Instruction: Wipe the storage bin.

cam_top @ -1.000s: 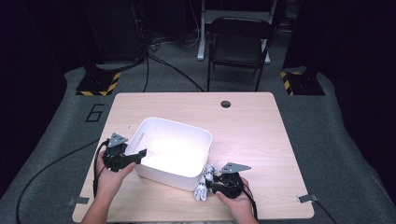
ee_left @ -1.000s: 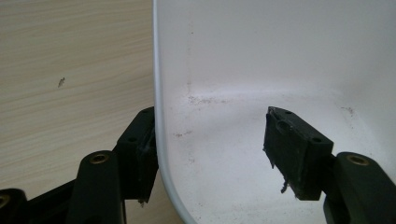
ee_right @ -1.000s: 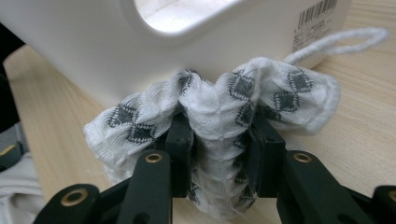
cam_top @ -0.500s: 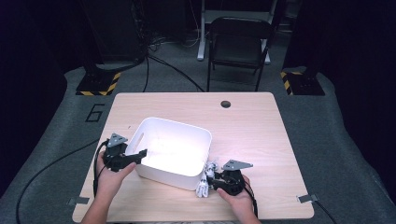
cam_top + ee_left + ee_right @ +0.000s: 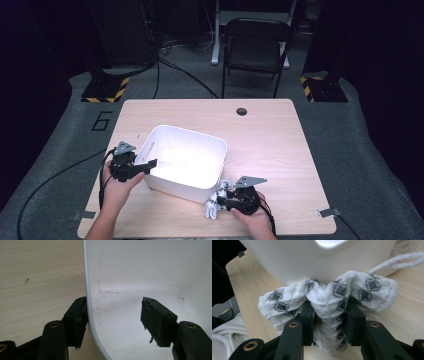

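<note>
Bunching between the pads of the right claw (image 5: 329, 322), a patterned sock (image 5: 329, 295) sits pinched against the white bin (image 5: 312, 260).

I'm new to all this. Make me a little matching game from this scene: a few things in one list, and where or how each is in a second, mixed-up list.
Things:
1. white bin
2. patterned cloth
3. left gripper
4. folding chair

States:
A. jaws apart, astride the bin's wall
B. on the floor beyond the table
C. pinched in the right gripper
D. on the table, nothing in it

Pairs: 1-D, 2-C, 3-A, 4-B
</note>
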The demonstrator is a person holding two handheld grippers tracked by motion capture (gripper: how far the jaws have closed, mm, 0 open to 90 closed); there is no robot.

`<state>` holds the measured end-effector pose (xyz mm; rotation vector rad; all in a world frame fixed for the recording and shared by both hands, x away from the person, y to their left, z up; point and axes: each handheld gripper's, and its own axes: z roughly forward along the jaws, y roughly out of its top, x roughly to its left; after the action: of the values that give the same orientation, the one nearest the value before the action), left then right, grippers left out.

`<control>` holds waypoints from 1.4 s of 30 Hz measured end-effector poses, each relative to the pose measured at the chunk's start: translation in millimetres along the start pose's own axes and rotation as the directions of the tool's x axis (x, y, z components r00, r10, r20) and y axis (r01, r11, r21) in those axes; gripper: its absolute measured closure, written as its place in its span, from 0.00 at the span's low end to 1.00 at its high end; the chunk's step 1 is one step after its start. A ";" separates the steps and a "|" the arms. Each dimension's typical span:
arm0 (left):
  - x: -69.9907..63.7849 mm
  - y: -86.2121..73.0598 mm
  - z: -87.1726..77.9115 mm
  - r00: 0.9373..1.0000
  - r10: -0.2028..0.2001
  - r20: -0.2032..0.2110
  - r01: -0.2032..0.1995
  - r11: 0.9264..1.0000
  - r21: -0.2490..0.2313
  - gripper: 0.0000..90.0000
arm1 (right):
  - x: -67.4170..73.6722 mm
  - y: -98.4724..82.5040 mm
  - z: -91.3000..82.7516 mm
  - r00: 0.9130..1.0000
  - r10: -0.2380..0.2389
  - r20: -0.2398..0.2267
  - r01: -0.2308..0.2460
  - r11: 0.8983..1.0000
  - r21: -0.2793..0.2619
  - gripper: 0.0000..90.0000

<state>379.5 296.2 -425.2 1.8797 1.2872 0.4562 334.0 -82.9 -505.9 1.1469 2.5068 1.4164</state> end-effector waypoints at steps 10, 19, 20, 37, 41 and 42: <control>0.1 -0.7 -2.4 1.000 -0.020 0.004 0.020 1.000 -0.005 0.45 | -10.2 1.0 1.6 0.997 0.033 0.073 -0.029 0.998 -0.053 0.71; 2.8 0.0 -4.3 1.000 -0.010 0.019 0.010 1.000 0.004 0.46 | 4.5 8.5 -12.7 0.998 0.008 0.059 -0.001 0.994 -0.108 0.73; 2.4 0.1 -4.2 1.000 -0.008 0.015 0.008 1.000 0.002 0.47 | 7.5 11.4 -17.3 0.999 0.001 0.050 0.006 0.991 -0.137 0.73; -3.1 -2.4 -4.0 1.000 0.028 -0.007 -0.029 0.999 -0.017 0.55 | 14.8 23.5 -36.9 0.999 -0.040 0.023 0.044 0.970 -0.239 0.70; -3.6 -1.9 -4.1 0.999 0.032 -0.012 -0.032 0.999 -0.014 0.55 | 14.5 18.8 -26.2 0.999 -0.044 0.030 0.048 0.981 -0.186 0.69; -3.7 -1.9 -4.1 0.999 0.032 -0.013 -0.032 0.999 -0.013 0.55 | 13.9 16.3 -20.8 0.998 -0.041 0.041 0.047 0.986 -0.160 0.68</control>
<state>374.0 294.9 -423.6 1.8910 1.2616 0.4935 325.6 -84.3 -477.3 1.0726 2.3285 1.5381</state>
